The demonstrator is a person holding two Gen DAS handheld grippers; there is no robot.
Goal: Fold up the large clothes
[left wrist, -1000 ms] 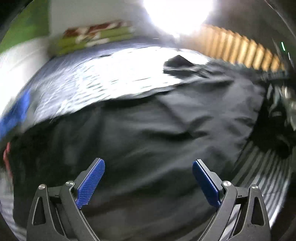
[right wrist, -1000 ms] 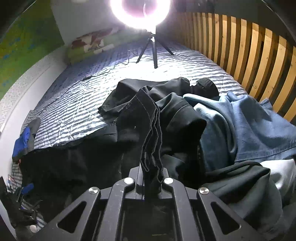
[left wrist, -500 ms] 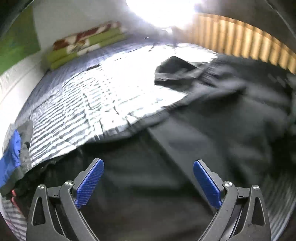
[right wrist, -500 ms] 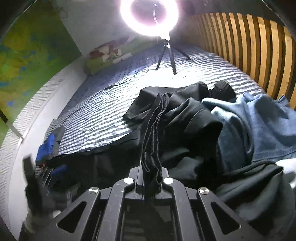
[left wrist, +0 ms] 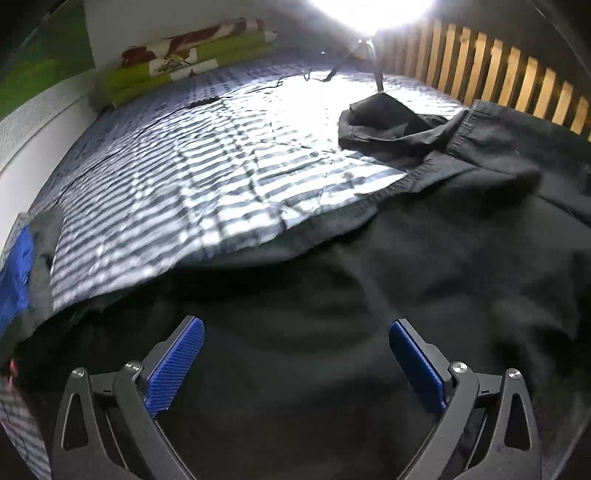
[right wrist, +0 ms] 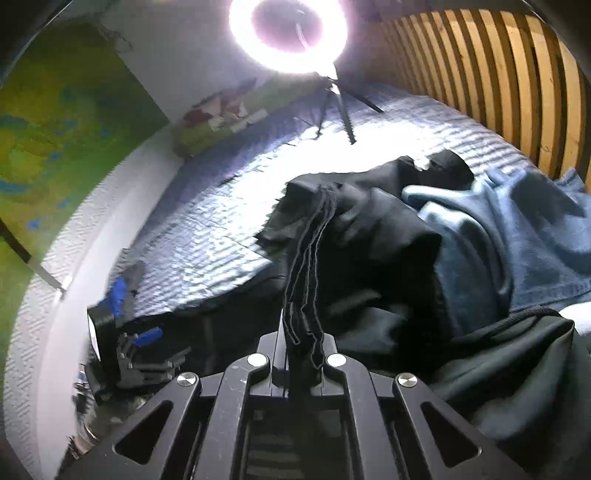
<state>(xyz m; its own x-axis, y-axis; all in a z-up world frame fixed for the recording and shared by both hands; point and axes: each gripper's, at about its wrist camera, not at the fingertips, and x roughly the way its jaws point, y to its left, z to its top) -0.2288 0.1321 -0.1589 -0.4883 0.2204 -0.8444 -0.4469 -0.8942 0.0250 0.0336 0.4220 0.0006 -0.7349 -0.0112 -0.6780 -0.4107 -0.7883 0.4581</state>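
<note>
A large black garment lies spread over the near half of the striped bed. My left gripper hovers just above its near part, open, its blue pads wide apart with nothing between them. In the right wrist view my right gripper is shut on a bunched, stitched edge of the black garment, which rises as a ridge away from the jaws. The left gripper shows at the lower left of that view, blurred.
A blue denim garment and another dark garment lie heaped at the right. A ring light on a tripod stands on the bed at the back. A wooden slatted wall runs along the right, and folded blankets lie against the far wall.
The right gripper has lifted and tilted upward, still holding the black edge. The left gripper has swung left over the black garment toward the striped bedding, staying open.
</note>
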